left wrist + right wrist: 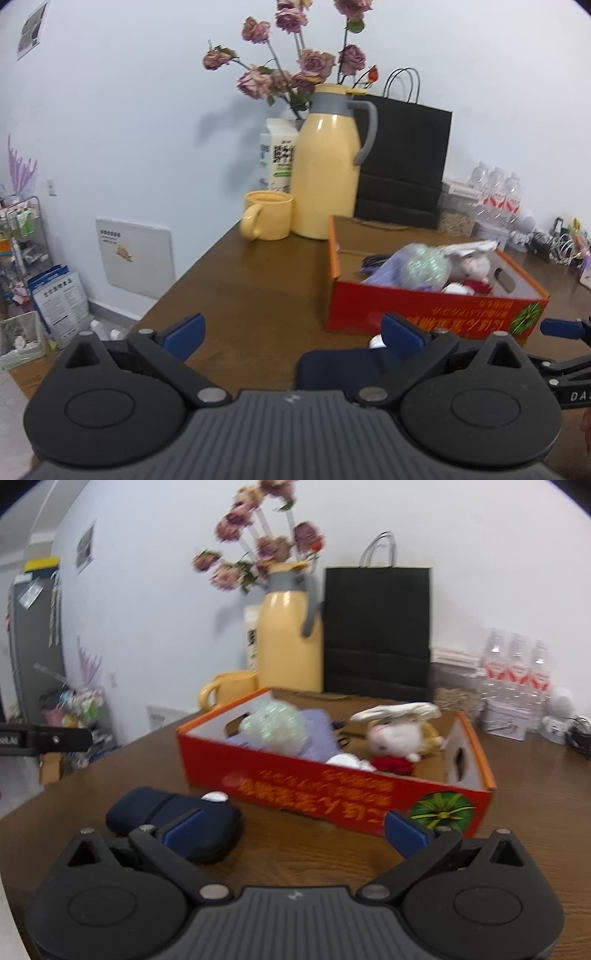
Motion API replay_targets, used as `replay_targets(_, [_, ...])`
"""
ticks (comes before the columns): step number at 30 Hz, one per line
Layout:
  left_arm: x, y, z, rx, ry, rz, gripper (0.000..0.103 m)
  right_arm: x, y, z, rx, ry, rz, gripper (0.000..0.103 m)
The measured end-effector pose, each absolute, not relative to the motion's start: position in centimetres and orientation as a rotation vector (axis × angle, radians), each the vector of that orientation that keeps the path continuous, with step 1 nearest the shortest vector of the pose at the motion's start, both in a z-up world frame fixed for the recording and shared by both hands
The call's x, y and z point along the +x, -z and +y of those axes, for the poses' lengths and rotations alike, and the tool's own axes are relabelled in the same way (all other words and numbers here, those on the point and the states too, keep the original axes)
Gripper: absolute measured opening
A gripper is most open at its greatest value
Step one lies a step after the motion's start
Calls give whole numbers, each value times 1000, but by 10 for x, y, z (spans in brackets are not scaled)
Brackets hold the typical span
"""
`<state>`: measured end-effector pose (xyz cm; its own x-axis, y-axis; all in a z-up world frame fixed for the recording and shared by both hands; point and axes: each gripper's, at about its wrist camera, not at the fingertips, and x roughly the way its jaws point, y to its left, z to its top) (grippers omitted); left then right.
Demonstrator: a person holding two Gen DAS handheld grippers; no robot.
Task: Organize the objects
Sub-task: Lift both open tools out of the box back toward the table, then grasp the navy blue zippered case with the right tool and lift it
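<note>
Two tongs spread wide — left tongs [291, 334], right tongs [295, 829], dark pouch [177, 818] beside red box [332, 786] — toys inside

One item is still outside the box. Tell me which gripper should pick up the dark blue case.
Probably the left. The dark blue case lies right under the open left gripper, against its right finger. From the right gripper, also open, the case sits off to the left, in front of the red box.

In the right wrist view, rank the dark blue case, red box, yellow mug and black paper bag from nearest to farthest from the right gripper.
From the right gripper:
1. Dark blue case, by its left finger.
2. Red box, just ahead.
3. Yellow mug, behind the box, left.
4. Black paper bag, at the wall.
</note>
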<state>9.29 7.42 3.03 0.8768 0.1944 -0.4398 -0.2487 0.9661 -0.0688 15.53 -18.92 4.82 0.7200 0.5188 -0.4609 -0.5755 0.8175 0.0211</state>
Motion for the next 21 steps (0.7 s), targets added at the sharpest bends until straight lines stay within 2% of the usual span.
replay_targets(21, [65,-4,113,-155,-241,566,103,195,-30,-70,-528,-1116,593,103])
